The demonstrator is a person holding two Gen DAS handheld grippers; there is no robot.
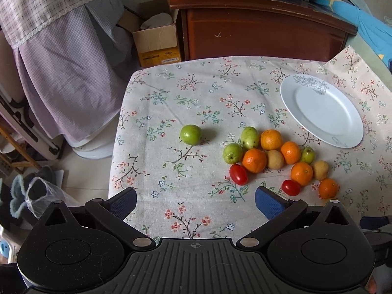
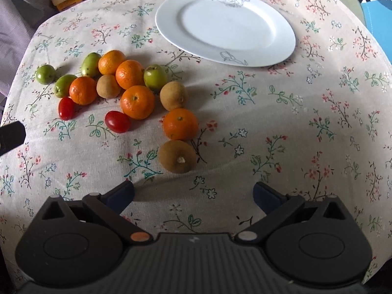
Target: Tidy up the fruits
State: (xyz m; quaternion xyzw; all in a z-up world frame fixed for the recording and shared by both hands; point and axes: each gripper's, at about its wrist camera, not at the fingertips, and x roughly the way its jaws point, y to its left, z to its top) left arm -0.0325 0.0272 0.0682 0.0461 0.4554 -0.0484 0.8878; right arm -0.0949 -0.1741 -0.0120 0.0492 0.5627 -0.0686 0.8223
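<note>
A heap of small fruits lies on the floral tablecloth: several oranges (image 2: 137,101), green fruits (image 2: 155,77), brown fruits (image 2: 177,156) and two red tomatoes (image 2: 117,121). One green fruit (image 1: 190,134) sits apart on the left. An empty white plate (image 2: 281,41) lies beyond the heap; it also shows at the right in the left wrist view (image 1: 352,125). My left gripper (image 1: 196,199) is open and empty, above the cloth near the heap's left side. My right gripper (image 2: 193,193) is open and empty, just short of the nearest brown fruit.
The table's left edge (image 1: 117,134) drops to the floor, where a cardboard box (image 1: 156,39), draped cloth (image 1: 68,73) and a plastic bag (image 1: 41,196) stand. A wooden cabinet (image 1: 257,29) is behind the table. The left gripper's fingertip (image 2: 12,134) shows at the left edge.
</note>
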